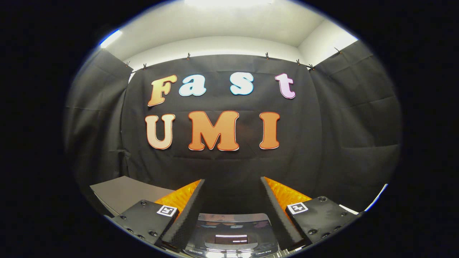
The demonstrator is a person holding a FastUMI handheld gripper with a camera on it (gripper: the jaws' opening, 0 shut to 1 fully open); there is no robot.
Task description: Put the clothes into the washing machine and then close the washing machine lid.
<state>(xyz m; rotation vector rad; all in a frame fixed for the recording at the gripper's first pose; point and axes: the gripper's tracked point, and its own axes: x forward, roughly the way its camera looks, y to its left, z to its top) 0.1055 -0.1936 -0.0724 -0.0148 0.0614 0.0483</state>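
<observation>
Black cloth, matte and creased, hung as the booth wall [322, 143] behind everything, pinned along its top edge by small clips; above it ran a pale, smooth ceiling with a bright strip of light.

Low in the gripper view, the gripper [233, 186] pointed forward with its two fingers spread wide and nothing between them, so it was released and grasping nothing; each finger [186, 211] was a flat, tapering wedge whose inner face bore a fine ribbed, foam-like texture; behind each finger sat a boxy housing with round screw heads and a small square printed marker.

Directly beneath the fingers, and showing in the gap between them, lay the washing machine [231, 236]; what was visible was its glossy top, a smooth dark lid [233, 222] with rounded corners that mirrored the booth's lights and colours (the sheen made it hard to tell whether the panel was glass or plastic); it lay flat and looked closed, and the inside of the drum could not be made out. A lighter band ran along the machine's near edge, its markings too small to read.

Beside the left finger's housing, a flat grey surface [122, 193] with a straight edge and a dull finish extended toward the cloth wall; nothing rested on the part that showed.
</observation>
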